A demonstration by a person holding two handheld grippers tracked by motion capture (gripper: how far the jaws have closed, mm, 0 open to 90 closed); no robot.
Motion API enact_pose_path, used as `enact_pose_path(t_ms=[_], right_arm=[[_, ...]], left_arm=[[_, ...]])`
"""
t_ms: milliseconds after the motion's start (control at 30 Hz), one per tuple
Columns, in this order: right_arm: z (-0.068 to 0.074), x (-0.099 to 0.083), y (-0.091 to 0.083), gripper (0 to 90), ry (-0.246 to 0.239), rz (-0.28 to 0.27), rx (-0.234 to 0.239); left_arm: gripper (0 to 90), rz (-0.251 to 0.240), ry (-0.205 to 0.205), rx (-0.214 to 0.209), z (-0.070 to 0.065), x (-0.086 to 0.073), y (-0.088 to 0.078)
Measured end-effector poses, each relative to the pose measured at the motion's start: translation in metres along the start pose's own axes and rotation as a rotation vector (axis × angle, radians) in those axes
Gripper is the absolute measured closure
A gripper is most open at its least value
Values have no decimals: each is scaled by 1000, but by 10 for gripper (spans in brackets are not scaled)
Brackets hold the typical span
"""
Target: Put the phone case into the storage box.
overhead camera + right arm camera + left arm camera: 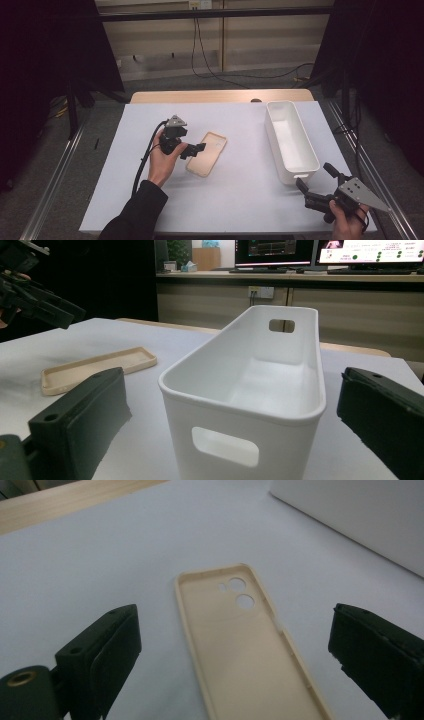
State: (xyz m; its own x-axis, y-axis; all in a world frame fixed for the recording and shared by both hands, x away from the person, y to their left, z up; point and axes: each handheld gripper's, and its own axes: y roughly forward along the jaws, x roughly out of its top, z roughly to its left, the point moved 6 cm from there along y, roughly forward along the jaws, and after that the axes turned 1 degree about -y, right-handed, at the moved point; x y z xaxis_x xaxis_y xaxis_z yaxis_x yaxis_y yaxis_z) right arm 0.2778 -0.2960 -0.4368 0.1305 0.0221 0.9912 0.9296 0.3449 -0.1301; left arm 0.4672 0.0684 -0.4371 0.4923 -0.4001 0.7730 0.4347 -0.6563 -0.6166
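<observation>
Phone case [245, 645] flat on table, between spread fingers [100, 655] of left gripper [192, 150], untouched.

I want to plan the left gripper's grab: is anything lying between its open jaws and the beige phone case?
Nothing visible does. The left gripper hangs over the near end of the phone case, jaws spread wide on either side of it, with bare white table cover around. The white bin stands well off to the side.
</observation>
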Motion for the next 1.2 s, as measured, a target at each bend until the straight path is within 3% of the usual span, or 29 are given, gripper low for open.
enact_pose_path(t_ms=[300, 500, 567, 700, 900, 1200], right_arm=[[0, 0, 0, 0, -3, 3, 3], [1, -1, 0, 0, -4, 5, 7], [1, -1, 0, 0, -3, 4, 8], [1, -1, 0, 0, -3, 5, 6], [2, -1, 0, 0, -4, 5, 8], [4, -1, 1, 0, -9, 10, 17]], left_arm=[[69, 141, 17, 28, 4, -8, 8], [62, 237, 59, 43, 5, -19, 14], [100, 241, 69, 61, 5, -19, 15], [149, 248, 34, 56, 6, -20, 16], [222, 315, 56, 67, 5, -26, 20], [335, 362, 26, 70, 8, -32, 23]])
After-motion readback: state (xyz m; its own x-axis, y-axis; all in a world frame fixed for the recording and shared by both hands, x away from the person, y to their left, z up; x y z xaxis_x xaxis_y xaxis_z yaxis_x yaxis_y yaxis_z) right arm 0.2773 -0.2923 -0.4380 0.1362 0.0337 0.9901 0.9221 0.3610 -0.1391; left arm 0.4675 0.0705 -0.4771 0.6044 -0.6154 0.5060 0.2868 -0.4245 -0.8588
